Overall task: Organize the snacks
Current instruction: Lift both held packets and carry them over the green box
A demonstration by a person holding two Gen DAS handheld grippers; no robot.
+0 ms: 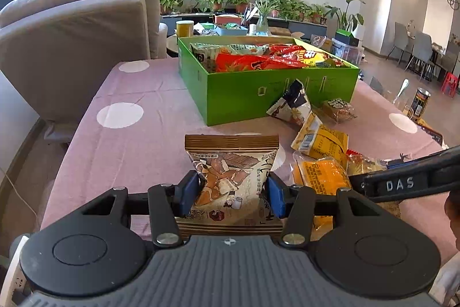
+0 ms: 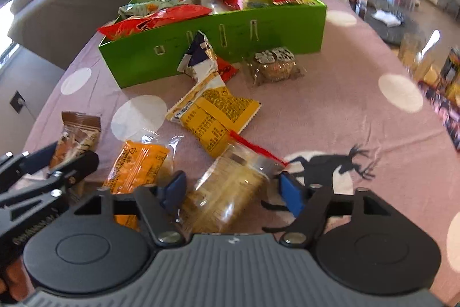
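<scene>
On the pink dotted cloth (image 1: pixel 129 151), crinkled brown snack packet (image 1: pixel 233 163) between left hand-held gripper (image 1: pixel 231 196) pads.

I count six snack packets (image 2: pixel 214 117) loose on my table (image 2: pixel 330 111), and one green box (image 2: pixel 218 45).

Plenty of bare tablecloth (image 1: pixel 123 151) left of the green box (image 1: pixel 244 102), easy to pass there. Right of the brown packet (image 1: pixel 233 163) it's crowded: yellow packets (image 1: pixel 319 137) and an orange packet (image 2: pixel 138 163) sit close together, and a white-and-black packet (image 2: pixel 201 59) leans on the box's front wall. The box itself is piled with red bags (image 2: pixel 161 19).
</scene>
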